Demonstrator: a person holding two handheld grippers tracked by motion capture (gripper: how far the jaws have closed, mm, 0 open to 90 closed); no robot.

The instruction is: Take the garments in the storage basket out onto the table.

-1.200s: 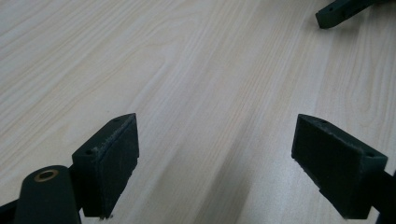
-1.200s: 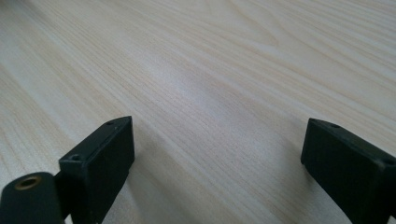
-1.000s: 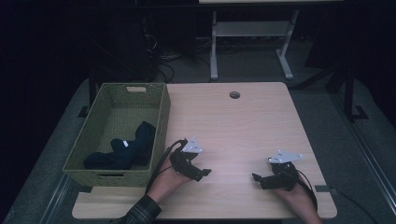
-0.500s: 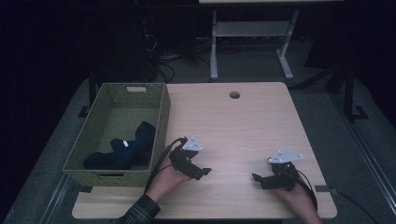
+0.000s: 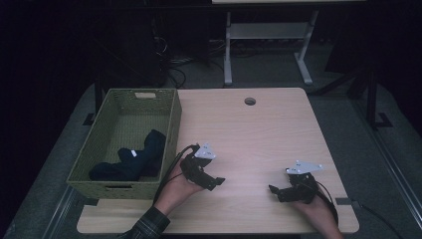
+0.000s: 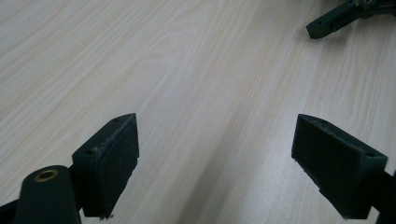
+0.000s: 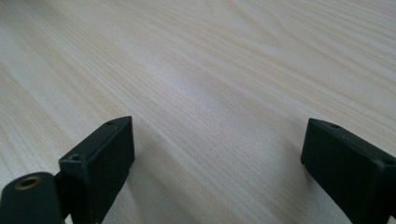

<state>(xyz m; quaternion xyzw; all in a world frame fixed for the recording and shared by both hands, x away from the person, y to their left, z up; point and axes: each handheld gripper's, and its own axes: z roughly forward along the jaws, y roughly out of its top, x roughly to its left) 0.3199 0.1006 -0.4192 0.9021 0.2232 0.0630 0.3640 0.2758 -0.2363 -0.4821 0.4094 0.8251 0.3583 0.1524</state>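
Your two tongs rest low on the bare wood near the counter's front edge — the left tongs (image 5: 217,181) just beside the green woven basket (image 5: 173,130), the right tongs (image 5: 272,189) toward the front right corner, well apart. Both stand wide open and grip nothing; each gripper view shows only wood grain between the black pads. The dark clothing (image 5: 134,160) lies bunched inside the basket at the counter's left edge, likely parked there as sorted — your hands look idle, waiting on the counter (image 5: 259,134).

Dark cloth (image 5: 132,160) in basket (image 5: 169,130): kind unclear; near wall hides lower part.
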